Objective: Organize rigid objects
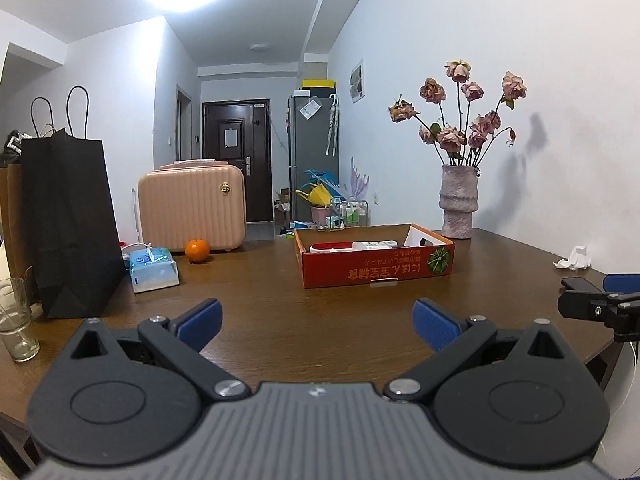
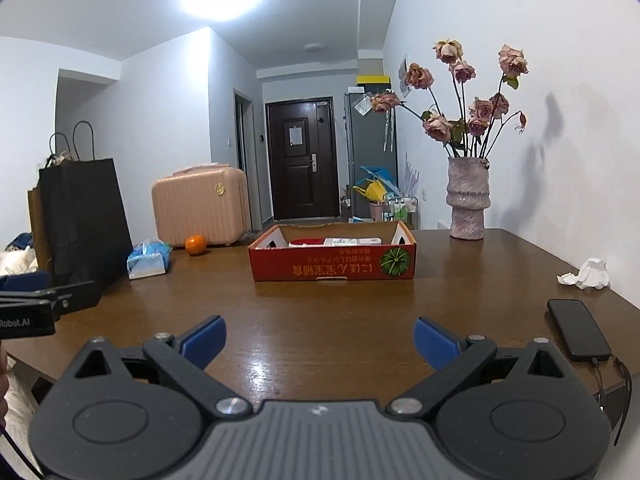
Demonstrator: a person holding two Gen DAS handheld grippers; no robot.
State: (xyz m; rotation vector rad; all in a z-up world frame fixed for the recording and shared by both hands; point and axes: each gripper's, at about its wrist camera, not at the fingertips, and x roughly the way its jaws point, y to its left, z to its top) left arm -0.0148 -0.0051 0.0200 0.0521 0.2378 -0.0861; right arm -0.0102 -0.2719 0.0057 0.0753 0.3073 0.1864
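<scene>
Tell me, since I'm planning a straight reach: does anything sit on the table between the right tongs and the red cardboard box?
Nothing visible does. Bare brown table runs from the open right tongs to the red cardboard box. The black phone and crumpled tissue lie off to the right, the tissue pack to the left.

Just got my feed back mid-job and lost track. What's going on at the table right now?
Nothing is being handled at this moment. The left gripper and right gripper both hang open and empty over the wooden table, side by side, facing the red cardboard box. The box sits mid-table with some red and white items already inside. Loose things around it: an orange, a tissue pack, a black phone near the right gripper, and a crumpled tissue.
</scene>
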